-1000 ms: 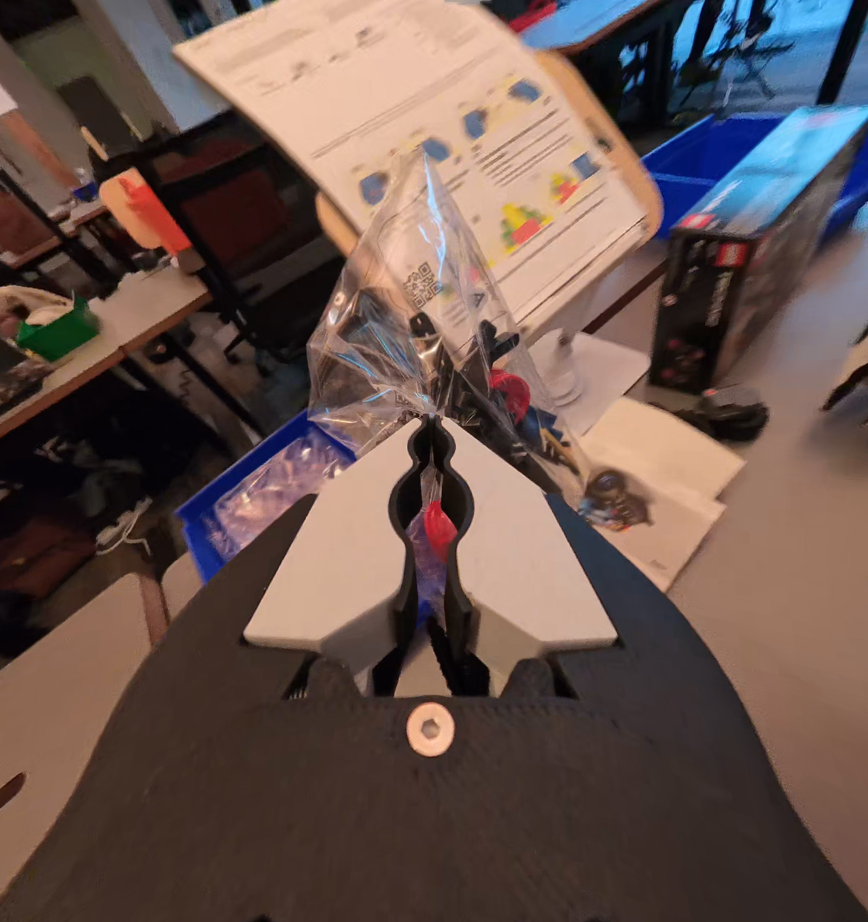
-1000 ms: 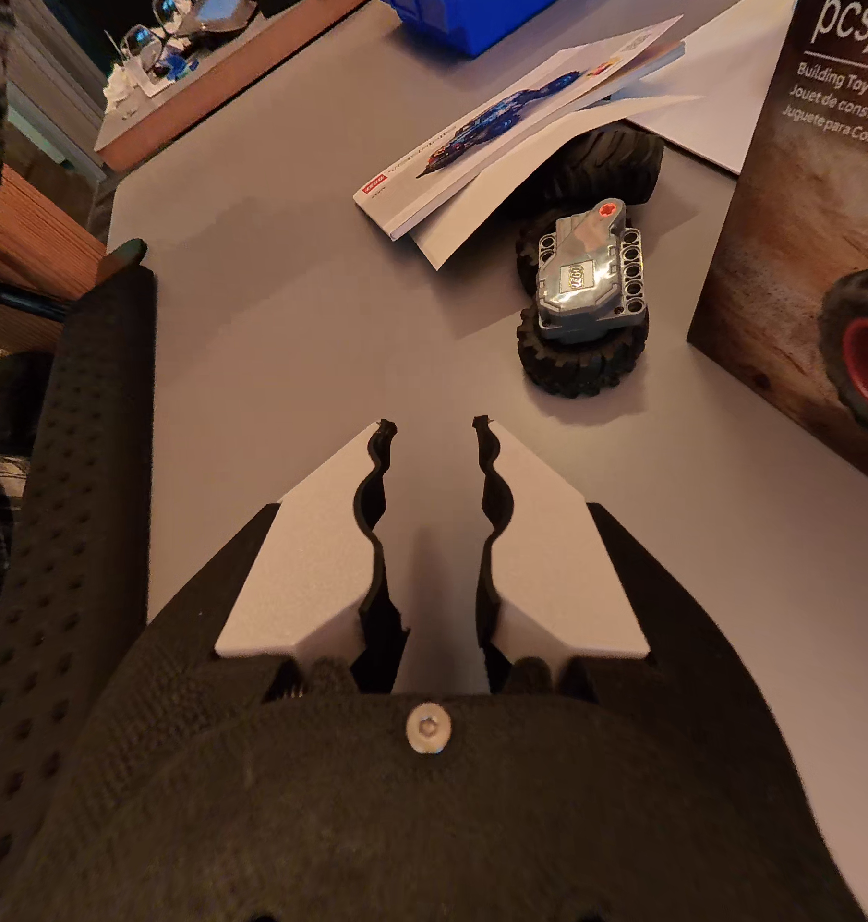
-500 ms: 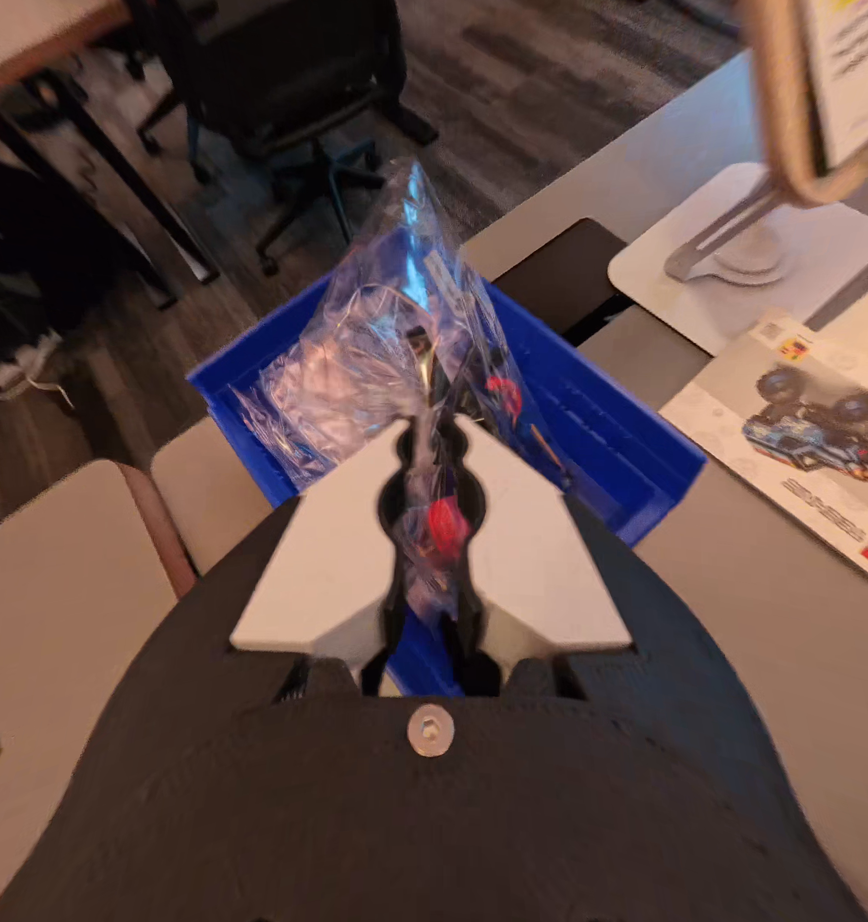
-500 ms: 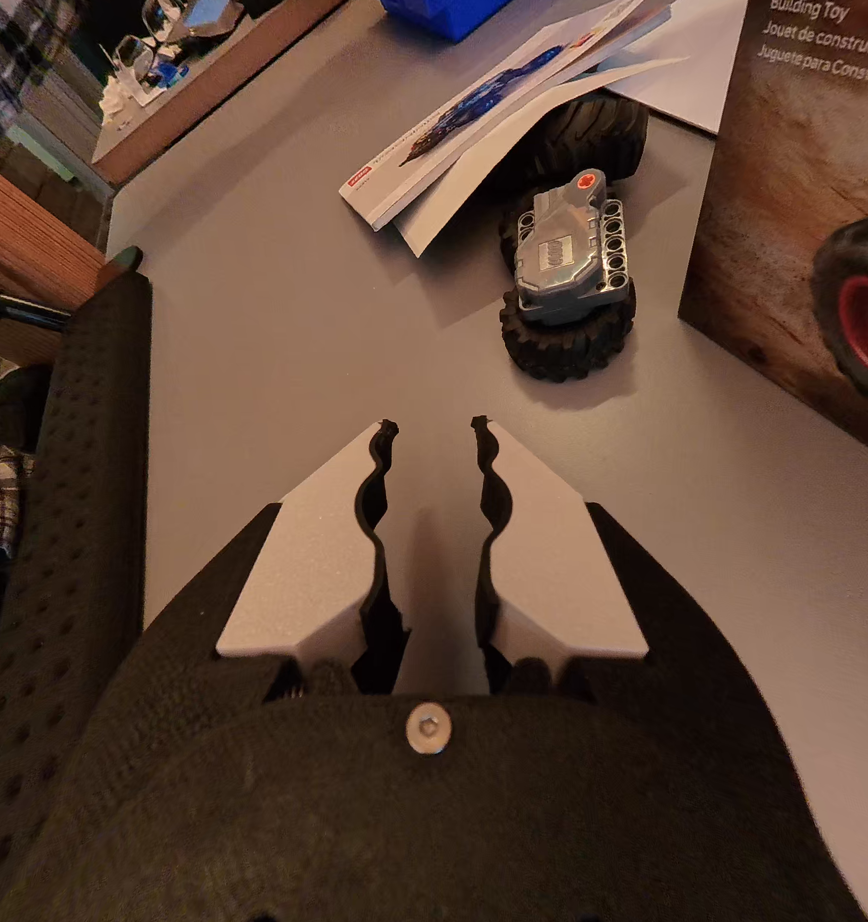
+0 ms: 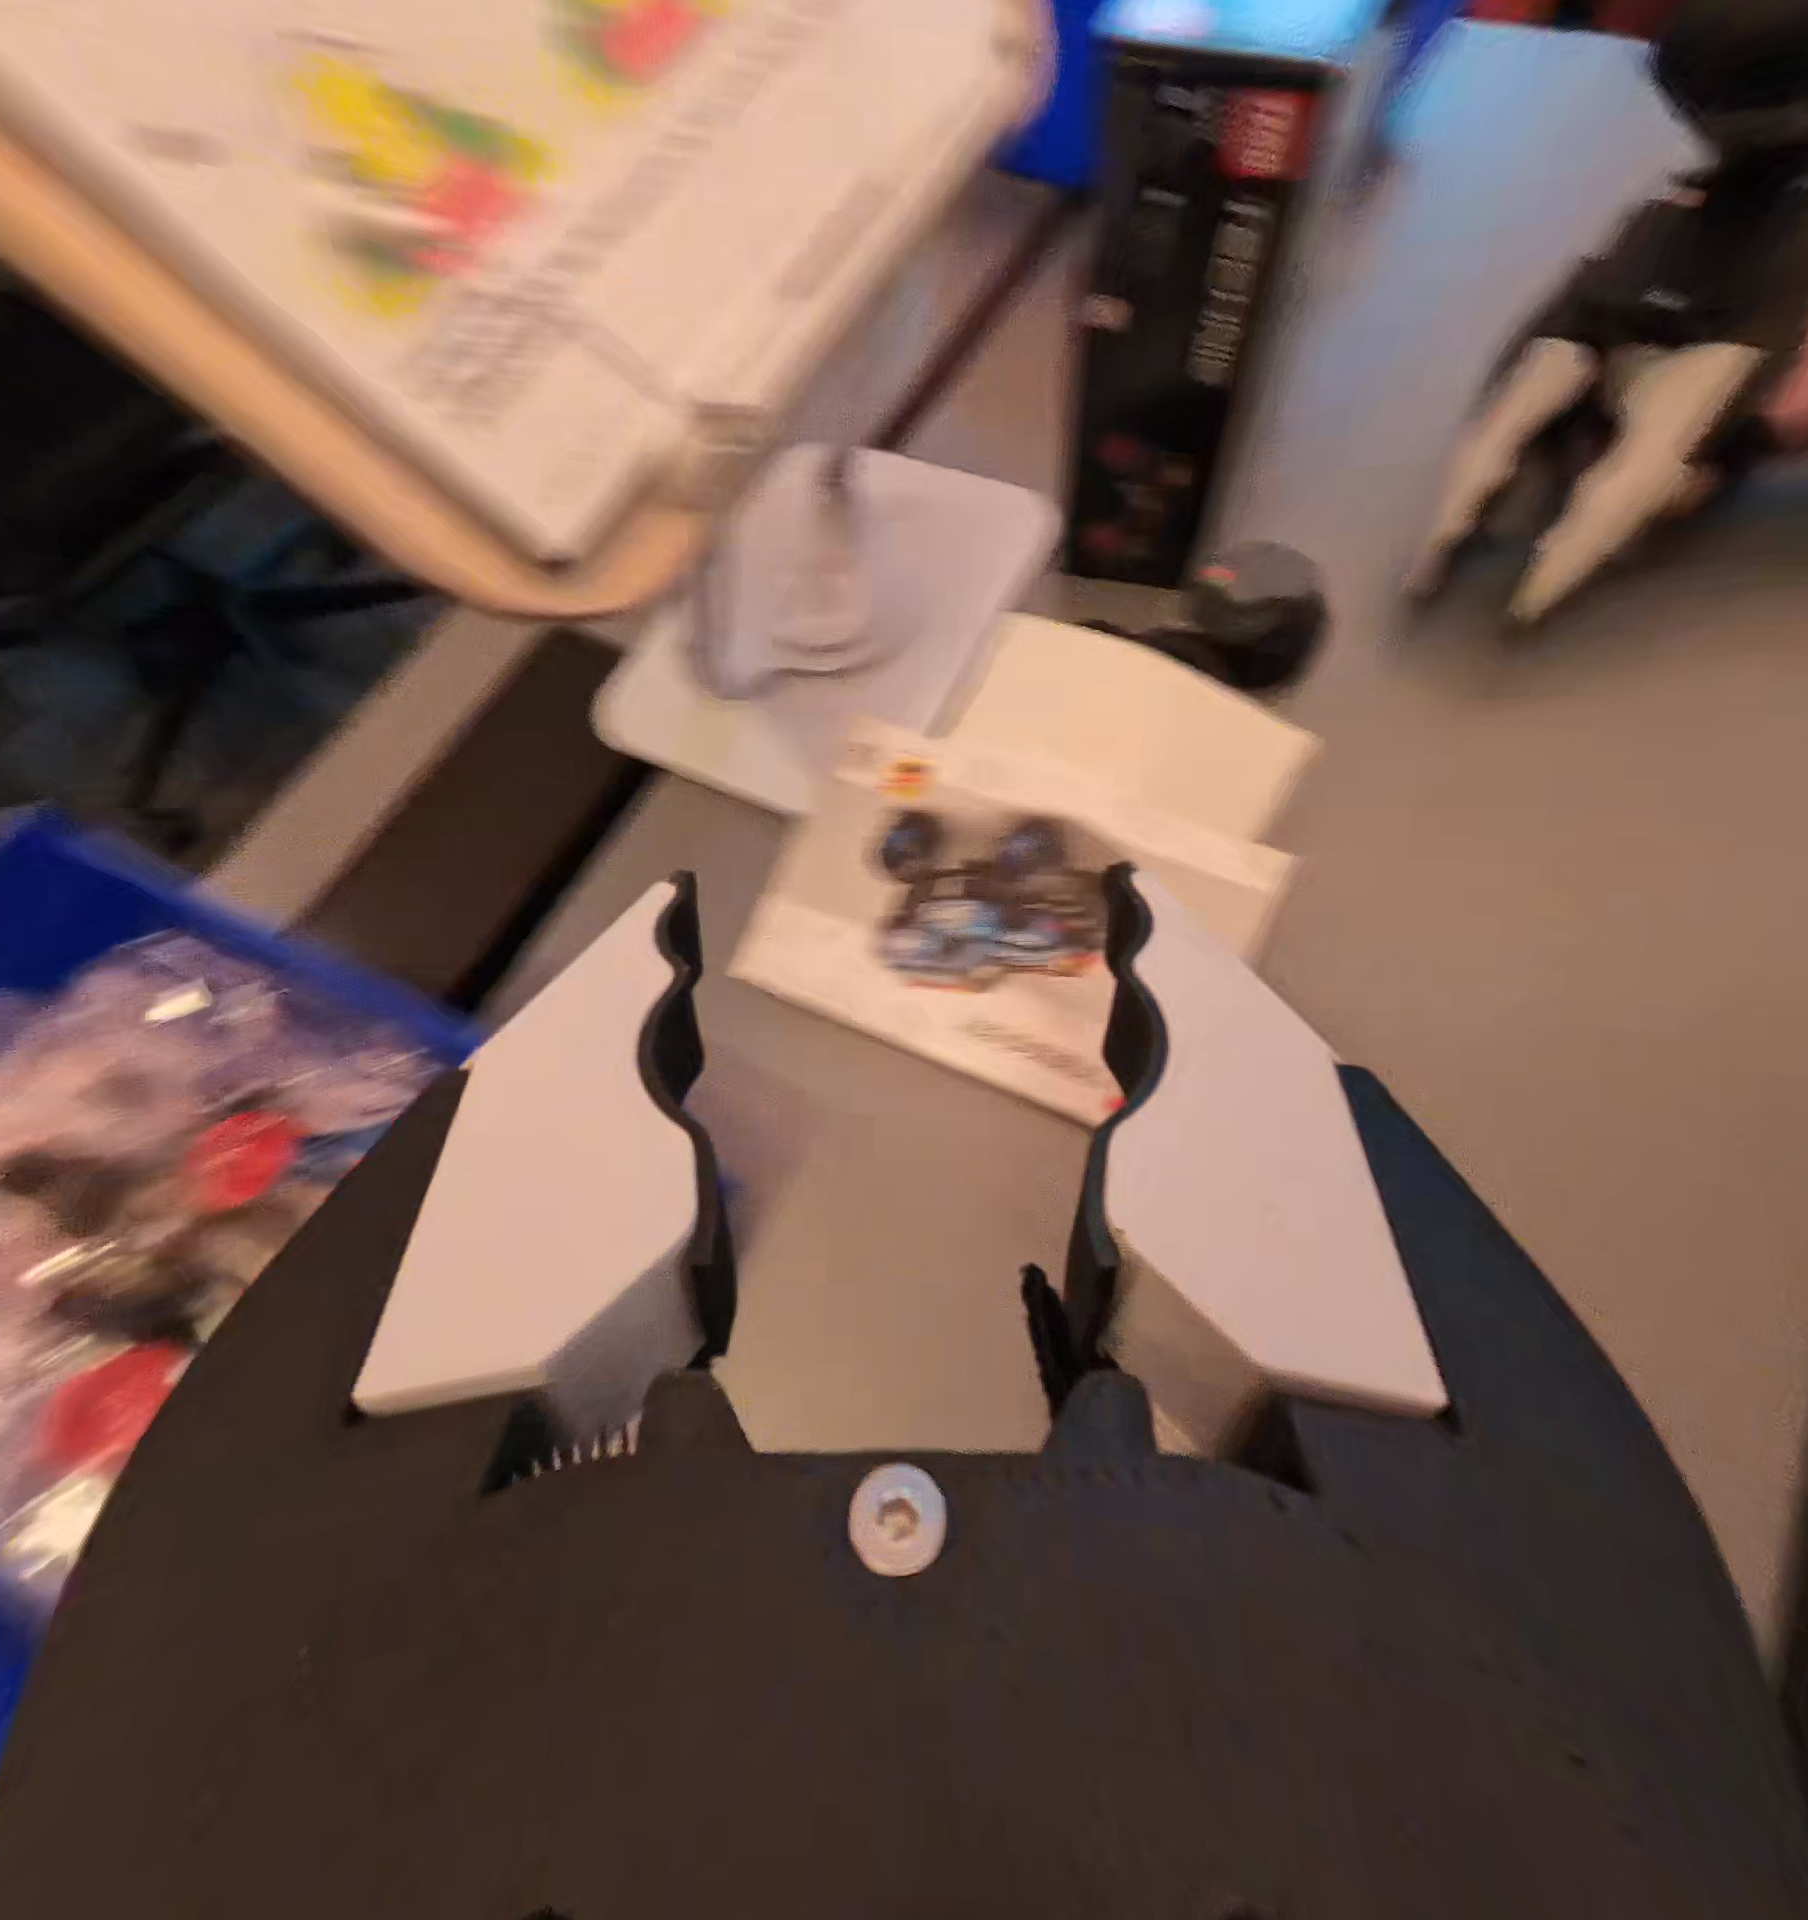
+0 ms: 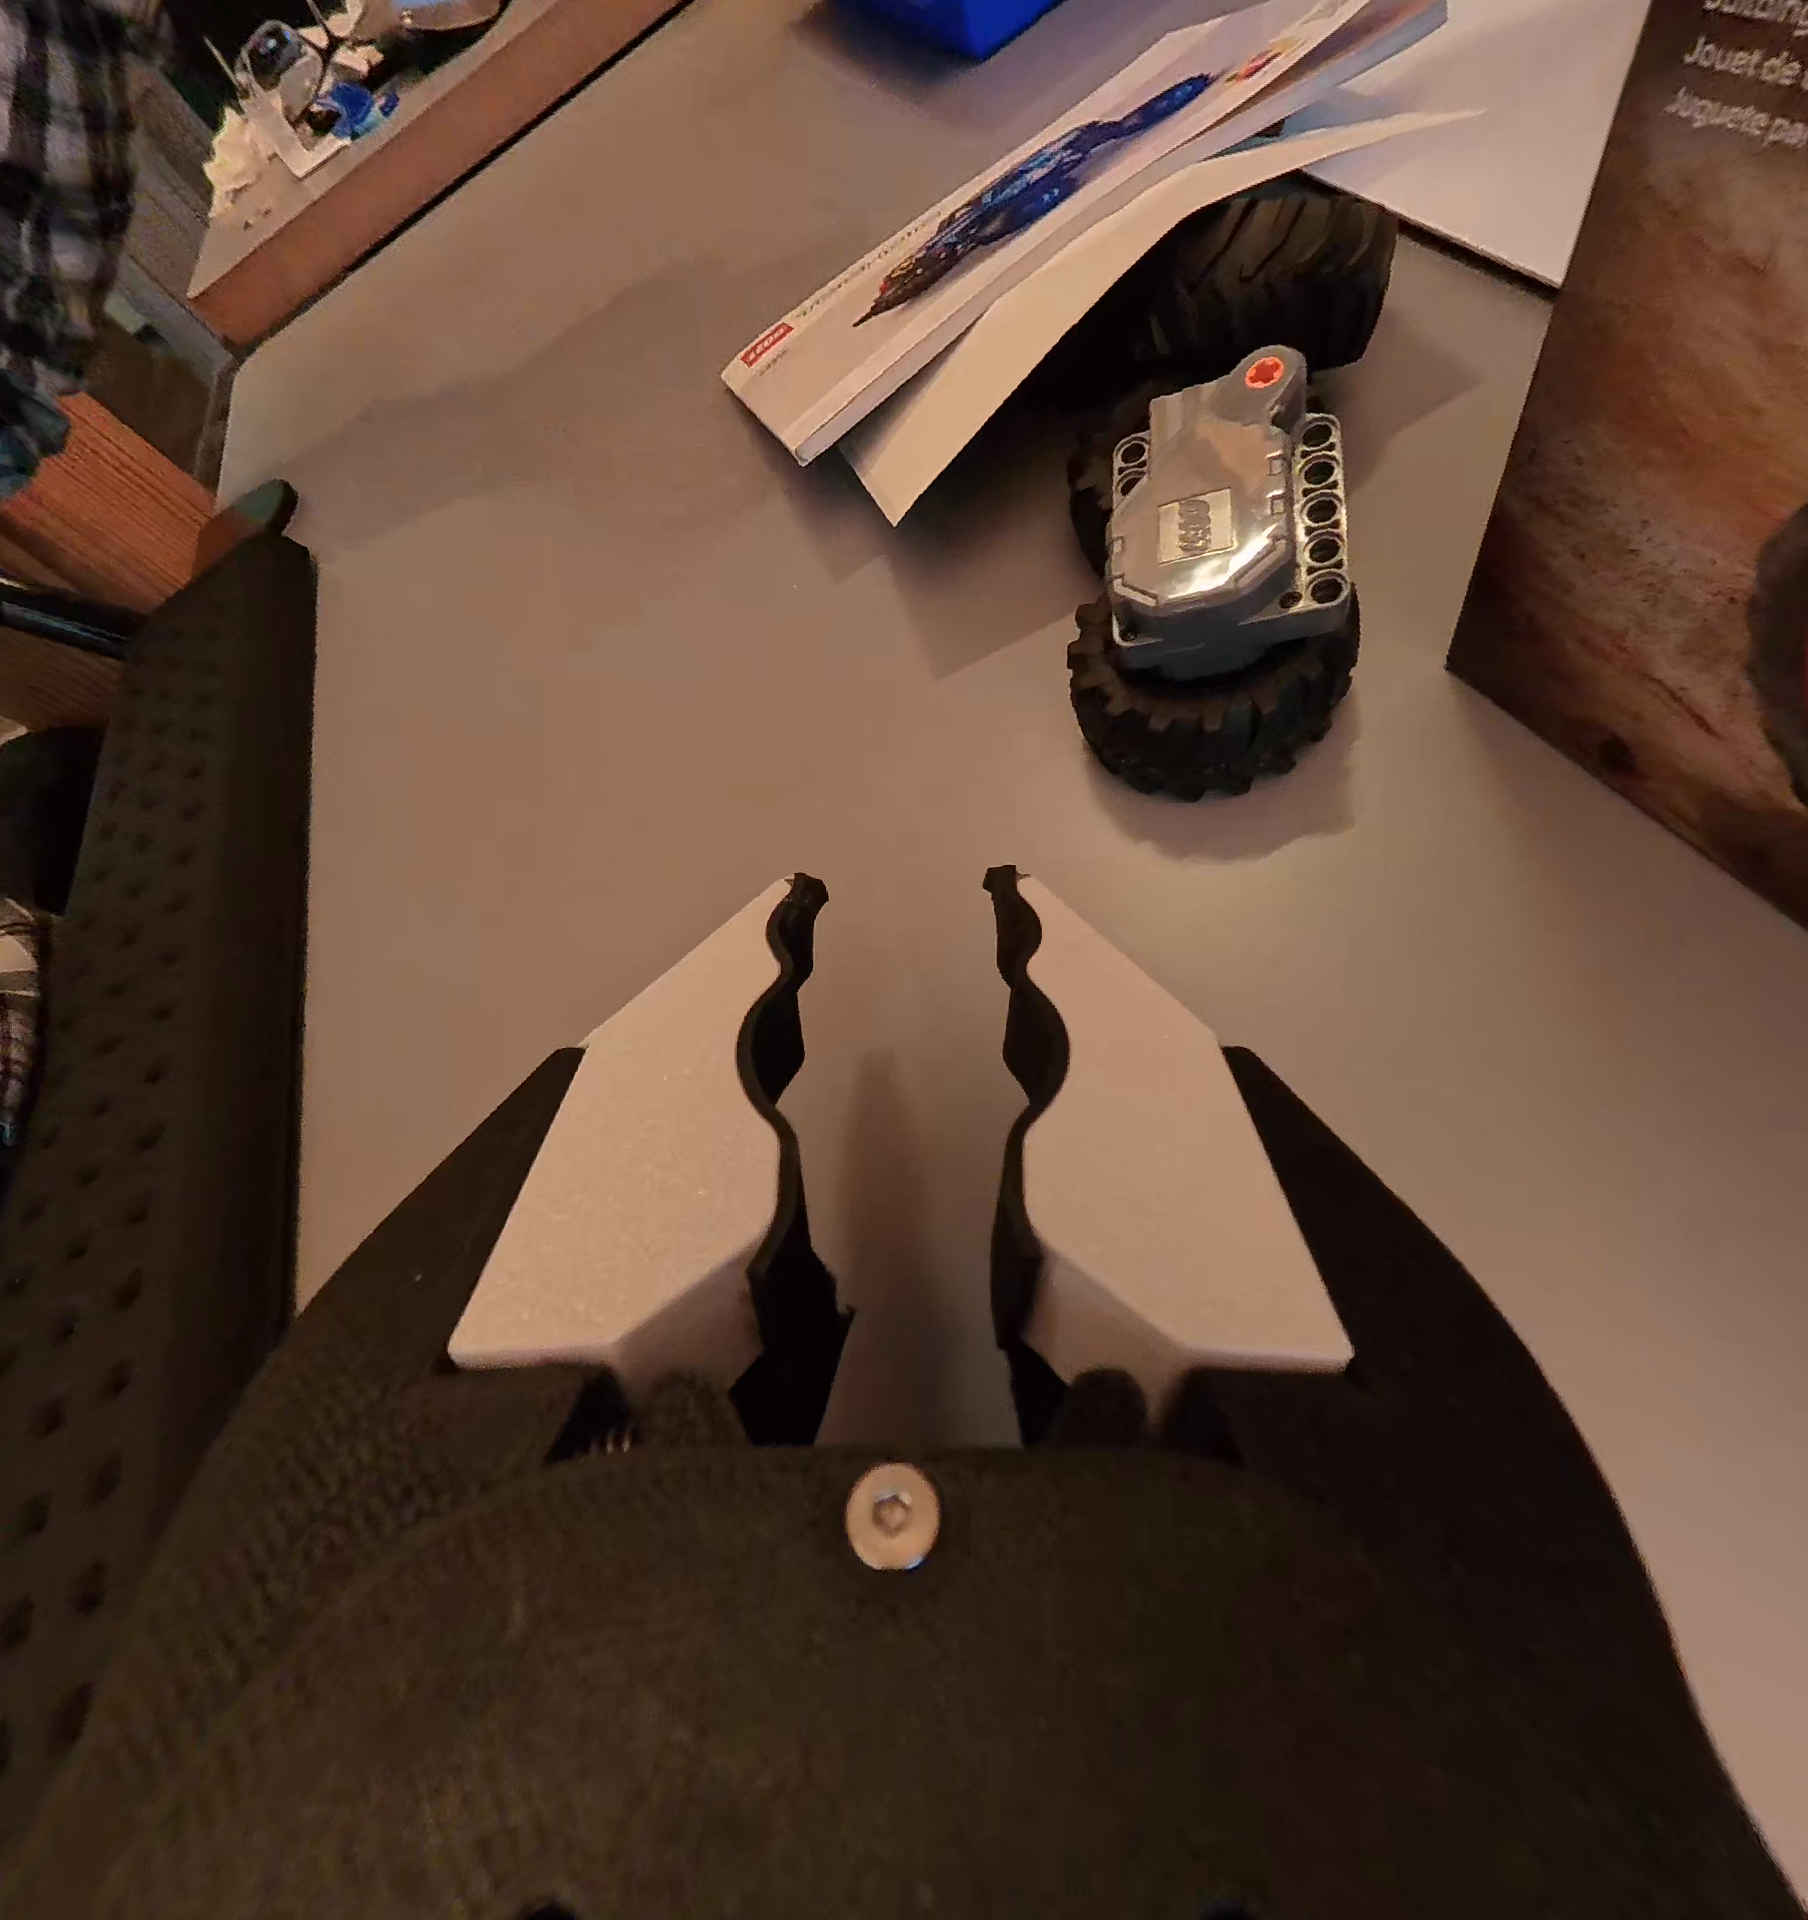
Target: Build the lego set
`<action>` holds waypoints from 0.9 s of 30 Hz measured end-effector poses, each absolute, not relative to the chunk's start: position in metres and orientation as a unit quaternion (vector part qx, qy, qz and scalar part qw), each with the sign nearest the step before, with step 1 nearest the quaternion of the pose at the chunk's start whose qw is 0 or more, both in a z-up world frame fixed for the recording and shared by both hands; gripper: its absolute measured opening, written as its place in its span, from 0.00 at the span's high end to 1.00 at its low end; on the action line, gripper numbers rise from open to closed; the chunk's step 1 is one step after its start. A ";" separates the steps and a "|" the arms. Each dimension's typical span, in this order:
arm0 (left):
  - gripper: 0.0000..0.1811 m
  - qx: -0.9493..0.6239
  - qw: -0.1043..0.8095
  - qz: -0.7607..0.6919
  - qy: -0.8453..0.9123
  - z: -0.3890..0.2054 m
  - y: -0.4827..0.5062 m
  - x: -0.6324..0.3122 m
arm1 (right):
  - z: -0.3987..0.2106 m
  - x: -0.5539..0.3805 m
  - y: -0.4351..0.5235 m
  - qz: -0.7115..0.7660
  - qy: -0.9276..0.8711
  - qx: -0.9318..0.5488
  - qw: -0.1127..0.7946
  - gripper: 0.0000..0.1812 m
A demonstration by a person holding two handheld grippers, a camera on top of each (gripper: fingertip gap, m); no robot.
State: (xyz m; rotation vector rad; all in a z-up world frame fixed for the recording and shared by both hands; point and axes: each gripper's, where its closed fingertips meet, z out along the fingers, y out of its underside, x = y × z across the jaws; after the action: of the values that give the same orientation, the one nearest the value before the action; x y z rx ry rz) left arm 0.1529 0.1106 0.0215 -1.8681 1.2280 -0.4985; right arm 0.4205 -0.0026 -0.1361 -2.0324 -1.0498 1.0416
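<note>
My left gripper (image 5: 900, 894) is wide open and empty above the grey table, with the instruction booklet (image 5: 983, 935) just beyond its tips. Clear bags of lego parts (image 5: 121, 1122) lie in the blue bin (image 5: 38, 873) at the left. My right gripper (image 6: 905, 883) is open and empty over bare table; it also shows far right in the blurred left wrist view (image 5: 1565, 488). A grey lego motor (image 6: 1222, 520) rests on black tyres (image 6: 1212, 707) ahead and right of it. The booklet (image 6: 1035, 218) leans on another tyre (image 6: 1284, 270).
The lego box (image 6: 1700, 416) stands at the right; it also shows in the left wrist view (image 5: 1191, 301). A sheet holder on a white stand (image 5: 432, 249) looms at upper left. A black perforated bar (image 6: 152, 1039) runs along the right gripper's left side. Left tips to right tips: about 35 cm. The grey lego motor (image 6: 1222, 520) is closer to my right gripper, around 7 cm from its tips; the left tips are 30 cm off. It turns up in the left wrist view (image 5: 1280, 567) as well.
My left gripper let go of the bag of parts over the blue bin, opened wide and swung right toward the booklet. My right gripper edged slightly forward, still open.
</note>
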 end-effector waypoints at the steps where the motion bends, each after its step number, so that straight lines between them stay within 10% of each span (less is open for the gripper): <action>1: 0.62 -0.737 0.391 -0.218 0.507 0.010 0.091 0.172 | -0.135 0.420 -0.003 0.394 -0.399 -0.768 0.310 0.82; 5: 0.83 -0.730 0.350 -0.245 0.533 -0.029 0.044 0.212 | -0.128 0.418 -0.006 0.388 -0.409 -0.760 0.324 0.82; 10: 0.62 -0.763 0.316 -0.117 0.552 -0.109 0.035 0.228 | -0.127 0.414 -0.011 0.370 -0.432 -0.755 0.326 0.82; 14: 0.69 -0.748 0.303 -0.005 0.590 -0.156 0.044 0.239 | -0.128 0.410 -0.014 0.370 -0.438 -0.753 0.322 0.83; 27: 0.99 -0.750 0.391 -0.123 0.519 -0.092 0.045 0.226 | -0.122 0.409 -0.016 0.378 -0.440 -0.746 0.326 0.83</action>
State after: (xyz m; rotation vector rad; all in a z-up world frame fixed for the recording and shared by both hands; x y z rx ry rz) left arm 0.2263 0.0453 -0.0924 -1.9051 1.3186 -0.3137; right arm 0.4085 -0.0158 -0.1218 -1.9556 -1.1529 0.9904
